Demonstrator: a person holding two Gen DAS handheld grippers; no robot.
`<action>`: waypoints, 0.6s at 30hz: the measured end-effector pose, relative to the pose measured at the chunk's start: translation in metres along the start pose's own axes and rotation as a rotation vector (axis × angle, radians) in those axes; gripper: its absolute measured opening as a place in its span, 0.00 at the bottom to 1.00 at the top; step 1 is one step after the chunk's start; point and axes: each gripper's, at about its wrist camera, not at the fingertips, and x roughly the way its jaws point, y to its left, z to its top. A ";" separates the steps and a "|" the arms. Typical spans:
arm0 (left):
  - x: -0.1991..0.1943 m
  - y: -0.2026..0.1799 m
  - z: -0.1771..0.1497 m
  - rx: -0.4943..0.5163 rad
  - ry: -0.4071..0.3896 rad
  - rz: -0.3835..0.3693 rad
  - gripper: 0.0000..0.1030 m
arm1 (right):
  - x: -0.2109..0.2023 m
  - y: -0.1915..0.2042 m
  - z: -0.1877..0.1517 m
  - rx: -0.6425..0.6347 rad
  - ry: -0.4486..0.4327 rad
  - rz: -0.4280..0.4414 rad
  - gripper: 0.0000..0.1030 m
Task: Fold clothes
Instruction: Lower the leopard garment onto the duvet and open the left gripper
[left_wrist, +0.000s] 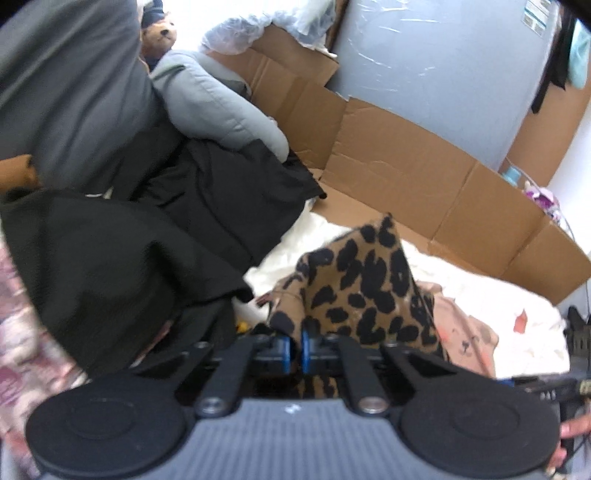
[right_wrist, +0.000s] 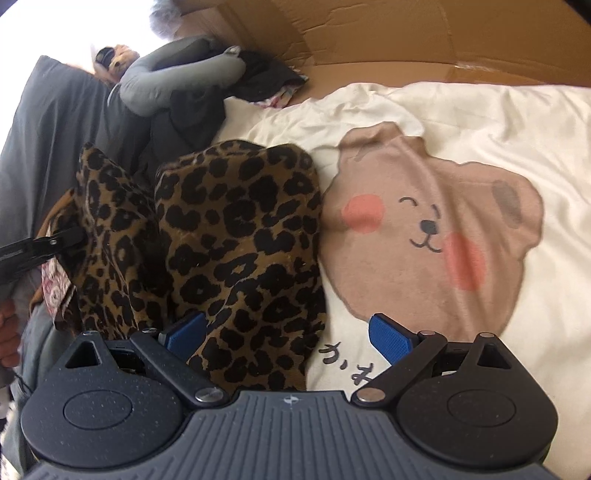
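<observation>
Left tool (left_wrist: 295, 349), blue pads pressed together, pinching a raised fold of the leopard-print garment (left_wrist: 364, 284). Right tool (right_wrist: 288, 338), fingers spread wide, left pad (right_wrist: 184, 332) against the garment's near edge, right pad (right_wrist: 391, 338) over the cream blanket (right_wrist: 498, 122), nothing gripped. Leopard-print garment bunched on the bed, touching the left side of the printed bear face (right_wrist: 436, 229) on the blanket. Black clothing (left_wrist: 177, 221) and grey pillow (left_wrist: 218, 99) heaped toward the bed's far left corner. Flattened cardboard (left_wrist: 406, 166) along the bed's far edge. Fingers of a hand (right_wrist: 9, 332) visible at the left of the right wrist view.
</observation>
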 end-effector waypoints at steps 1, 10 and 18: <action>-0.006 0.002 -0.002 -0.003 0.006 0.003 0.06 | 0.002 0.001 -0.001 -0.009 0.005 -0.002 0.90; -0.026 0.024 -0.060 -0.091 0.198 0.039 0.05 | 0.019 0.008 0.003 -0.016 0.026 0.011 0.89; -0.031 0.027 -0.114 -0.068 0.358 0.086 0.05 | 0.042 0.023 0.002 -0.076 0.067 -0.038 0.82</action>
